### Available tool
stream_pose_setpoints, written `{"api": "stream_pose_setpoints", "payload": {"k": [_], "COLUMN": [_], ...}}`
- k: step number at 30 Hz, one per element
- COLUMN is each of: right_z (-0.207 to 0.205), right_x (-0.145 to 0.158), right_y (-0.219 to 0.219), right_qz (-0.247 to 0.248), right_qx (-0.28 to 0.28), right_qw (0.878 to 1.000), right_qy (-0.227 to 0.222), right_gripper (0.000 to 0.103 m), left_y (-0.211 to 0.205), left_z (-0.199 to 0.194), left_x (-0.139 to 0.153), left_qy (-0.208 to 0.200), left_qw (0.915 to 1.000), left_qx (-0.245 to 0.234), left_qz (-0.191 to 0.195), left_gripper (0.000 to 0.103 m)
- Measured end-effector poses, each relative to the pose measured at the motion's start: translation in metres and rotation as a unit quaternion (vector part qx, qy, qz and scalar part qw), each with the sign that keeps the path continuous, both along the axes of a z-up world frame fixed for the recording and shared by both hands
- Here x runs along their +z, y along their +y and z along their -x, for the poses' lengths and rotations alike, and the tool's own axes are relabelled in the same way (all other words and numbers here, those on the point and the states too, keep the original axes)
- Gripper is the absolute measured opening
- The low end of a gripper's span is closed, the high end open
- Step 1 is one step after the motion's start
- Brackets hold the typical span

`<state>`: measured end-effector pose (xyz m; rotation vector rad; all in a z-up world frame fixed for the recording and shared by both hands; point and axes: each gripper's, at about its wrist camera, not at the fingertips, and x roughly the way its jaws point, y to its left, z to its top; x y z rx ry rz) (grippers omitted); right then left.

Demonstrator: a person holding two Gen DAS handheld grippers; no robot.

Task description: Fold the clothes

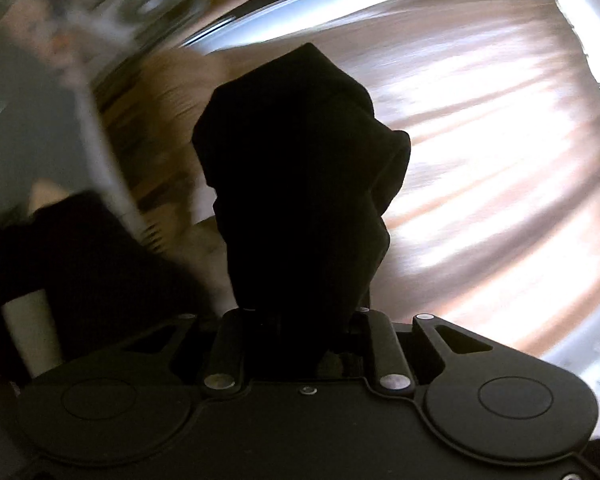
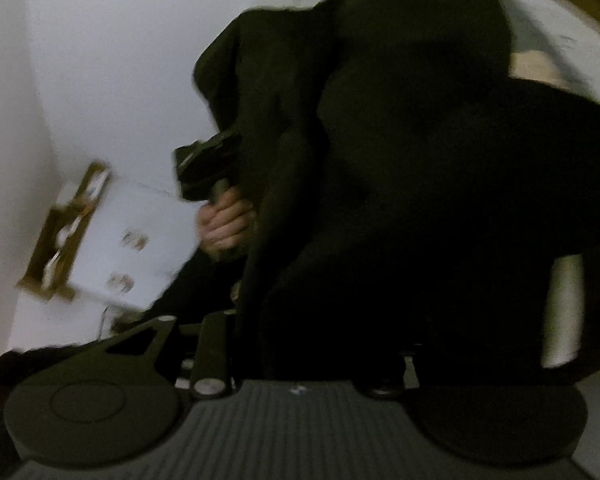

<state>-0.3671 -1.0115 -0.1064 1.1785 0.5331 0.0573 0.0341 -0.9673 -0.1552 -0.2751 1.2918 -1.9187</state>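
Both views are motion-blurred, the room behind especially. My left gripper (image 1: pixel 300 312) has a bunch of black garment (image 1: pixel 300 168) clamped between its fingers; the cloth wraps the fingers completely, so I cannot see the pads, and it stands up directly ahead of the tool in a dark lump. Behind it, to the right of the tool, a wooden floor (image 1: pixel 480 160) shows, streaked and bright.

My right gripper (image 2: pixel 312 344) is likewise closed on the same black garment (image 2: pixel 400 160), which rises from between its fingers and fills most of the view ahead and to the right. To the left of that cloth, ahead of the tool, my left hand (image 2: pixel 224 228) grips the handle of the other gripper. Further left sits a white wall (image 2: pixel 120 60) and a white cabinet (image 2: pixel 140 240).
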Motion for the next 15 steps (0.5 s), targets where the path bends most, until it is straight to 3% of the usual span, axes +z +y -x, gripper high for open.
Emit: {"api": "stream_pose_setpoints", "payload": {"k": [2, 4, 5, 6, 7, 8, 12, 15], "right_z": [-0.002, -0.002, -0.001, 0.001, 0.005, 0.01, 0.055, 0.077], "right_x": [-0.041, -0.062, -0.068, -0.072, -0.069, -0.065, -0.047, -0.013], "right_y": [-0.016, -0.021, -0.022, -0.022, -0.019, -0.015, -0.01, 0.002], "right_qz": [0.022, 0.053, 0.067, 0.081, 0.094, 0.106, 0.138, 0.166], "right_qx": [-0.026, -0.044, -0.053, -0.062, -0.07, -0.078, -0.115, -0.17], "right_qw": [0.998, 0.993, 0.99, 0.987, 0.983, 0.979, 0.966, 0.959], "right_qy": [0.05, 0.097, 0.114, 0.128, 0.14, 0.153, 0.185, 0.155], "right_gripper": [0.035, 0.049, 0.063, 0.081, 0.087, 0.092, 0.093, 0.093], "left_y": [-0.027, -0.039, -0.04, -0.037, -0.033, -0.029, 0.003, 0.022], "left_z": [0.004, 0.007, 0.007, 0.005, 0.003, 0.0, -0.01, 0.002], "left_x": [-0.038, -0.061, -0.064, -0.059, -0.055, -0.05, -0.02, 0.031], "left_qy": [-0.029, -0.049, -0.06, -0.079, -0.097, -0.115, -0.192, -0.247], "left_qw": [0.9982, 0.9954, 0.9943, 0.9926, 0.9904, 0.9878, 0.9737, 0.9632], "left_qx": [0.005, 0.018, 0.029, 0.04, 0.051, 0.063, 0.077, 0.084], "left_qz": [-0.053, -0.08, -0.083, -0.083, -0.084, -0.084, -0.095, -0.064], "left_gripper": [0.019, 0.025, 0.033, 0.057, 0.071, 0.074, 0.079, 0.081]}}
